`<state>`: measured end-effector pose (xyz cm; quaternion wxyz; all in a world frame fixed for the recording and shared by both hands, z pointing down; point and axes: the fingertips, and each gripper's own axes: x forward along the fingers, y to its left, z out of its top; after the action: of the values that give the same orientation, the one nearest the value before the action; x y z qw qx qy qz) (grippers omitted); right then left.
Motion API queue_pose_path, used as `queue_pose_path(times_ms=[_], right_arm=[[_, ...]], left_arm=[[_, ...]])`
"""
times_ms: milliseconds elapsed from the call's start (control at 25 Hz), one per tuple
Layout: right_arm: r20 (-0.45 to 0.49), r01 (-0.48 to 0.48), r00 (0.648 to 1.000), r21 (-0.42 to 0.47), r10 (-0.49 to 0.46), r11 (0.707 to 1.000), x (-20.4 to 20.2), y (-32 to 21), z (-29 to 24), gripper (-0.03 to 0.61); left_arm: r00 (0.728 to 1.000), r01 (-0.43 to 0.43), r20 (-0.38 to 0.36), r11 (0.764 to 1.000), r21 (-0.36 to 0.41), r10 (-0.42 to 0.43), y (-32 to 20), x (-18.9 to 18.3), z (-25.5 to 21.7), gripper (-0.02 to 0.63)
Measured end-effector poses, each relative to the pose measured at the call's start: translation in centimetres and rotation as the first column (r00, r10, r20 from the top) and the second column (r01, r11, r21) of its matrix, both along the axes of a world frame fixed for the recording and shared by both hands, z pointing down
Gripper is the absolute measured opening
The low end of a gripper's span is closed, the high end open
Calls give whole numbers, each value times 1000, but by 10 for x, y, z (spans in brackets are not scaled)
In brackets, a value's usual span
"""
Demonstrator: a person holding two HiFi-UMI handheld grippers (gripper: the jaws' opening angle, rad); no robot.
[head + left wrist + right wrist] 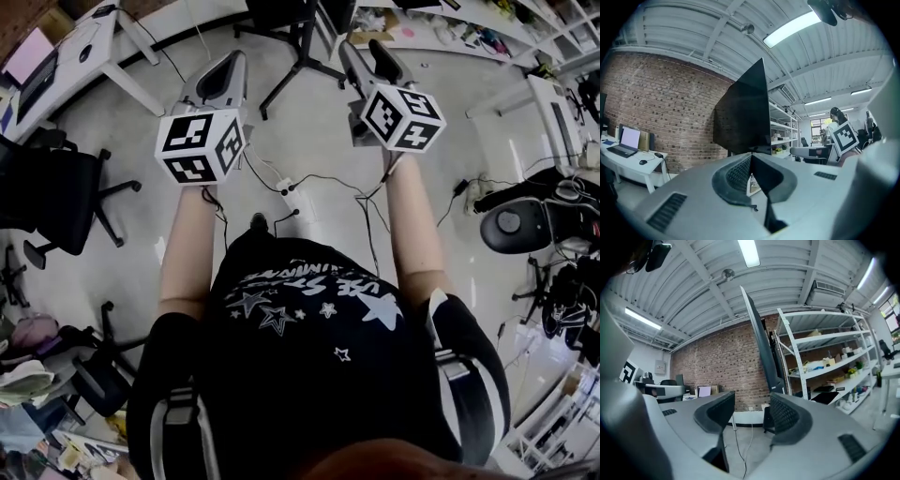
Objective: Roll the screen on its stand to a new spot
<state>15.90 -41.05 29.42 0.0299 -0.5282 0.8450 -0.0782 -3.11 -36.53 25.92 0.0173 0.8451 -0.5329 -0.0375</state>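
Note:
The black screen (743, 112) stands upright on its wheeled stand (298, 67), straight ahead of both grippers. In the right gripper view the screen (761, 343) shows edge-on, rising in front of a brick wall. My left gripper (234, 58) is held out at the stand's left side; its jaws (751, 157) meet at the tips with nothing between them. My right gripper (368, 54) is at the stand's right side; in its own view the right gripper (752, 408) stands open, and only floor and cables show in the gap. Neither gripper touches the screen or stand.
A power strip with trailing cables (292, 197) lies on the floor in front of the person. A white desk with a laptop (56, 56) and a black office chair (66, 197) are at the left. White shelving (820, 366) stands right of the screen, dark equipment (525, 220) further right.

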Motion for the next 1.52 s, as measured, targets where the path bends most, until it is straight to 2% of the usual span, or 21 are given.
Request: queue_pose_path(times_ms=[440, 840, 1160, 1520], right_arm=[[-16, -119, 993, 26, 120, 993, -16, -59, -20, 276], [4, -248, 969, 18, 248, 969, -16, -92, -15, 279], [-21, -260, 965, 40, 261, 965, -3, -120, -24, 278], [-42, -177, 982, 93, 181, 980, 10, -164, -45, 278]], left_arm=[[993, -117, -17, 993, -4, 117, -74, -15, -6, 8], [975, -220, -26, 975, -16, 220, -118, -29, 2, 8], [975, -222, -32, 975, -14, 222, -139, -17, 3, 8], [988, -155, -31, 988, 1, 155, -162, 14, -6, 8]])
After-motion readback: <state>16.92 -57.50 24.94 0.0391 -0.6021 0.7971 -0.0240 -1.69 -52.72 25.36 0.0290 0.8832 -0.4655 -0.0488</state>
